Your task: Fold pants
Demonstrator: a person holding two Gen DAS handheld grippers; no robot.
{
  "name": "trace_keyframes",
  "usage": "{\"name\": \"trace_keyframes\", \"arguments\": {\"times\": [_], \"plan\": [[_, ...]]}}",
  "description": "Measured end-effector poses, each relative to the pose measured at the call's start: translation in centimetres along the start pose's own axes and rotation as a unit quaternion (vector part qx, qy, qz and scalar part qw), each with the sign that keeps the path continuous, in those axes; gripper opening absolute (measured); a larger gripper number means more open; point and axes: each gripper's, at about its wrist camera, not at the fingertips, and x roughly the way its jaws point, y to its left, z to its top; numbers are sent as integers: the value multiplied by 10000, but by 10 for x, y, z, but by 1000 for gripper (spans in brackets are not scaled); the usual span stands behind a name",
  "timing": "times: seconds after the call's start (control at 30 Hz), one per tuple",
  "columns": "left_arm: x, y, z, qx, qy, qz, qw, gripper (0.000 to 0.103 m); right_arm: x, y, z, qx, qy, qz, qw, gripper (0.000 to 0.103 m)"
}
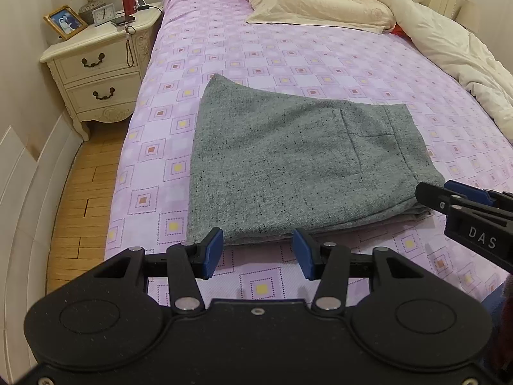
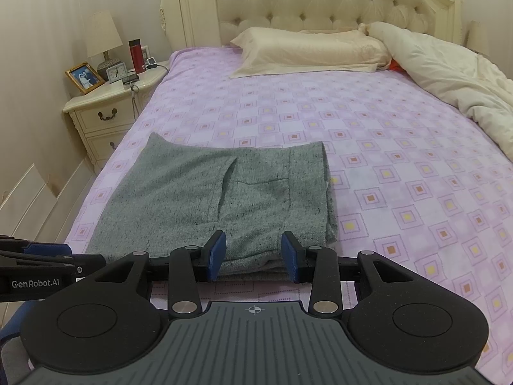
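Two open grippers, left gripper and right gripper, face one folded pants.

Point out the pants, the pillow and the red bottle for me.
pants (image 1: 288, 166): left wrist view, middle of the folded grey cloth.
pillow (image 1: 317, 3): left wrist view, centre of its top.
red bottle (image 2: 136, 54): right wrist view, its body.

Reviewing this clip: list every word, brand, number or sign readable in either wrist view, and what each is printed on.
"DAS": white letters on the black right gripper, cut off by the frame edge.
"GenRobot.AI": white print on the black left gripper.
White bedside clock: numerals too small to read.
Red flask: no legible label.
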Motion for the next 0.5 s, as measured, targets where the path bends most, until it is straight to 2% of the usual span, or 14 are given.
{"name": "trace_keyframes", "arguments": {"times": [0.5], "plan": [[2, 0, 0, 25, 14, -11, 10000, 56, 0, 0, 0, -1, -1, 1, 10000, 37]]}}
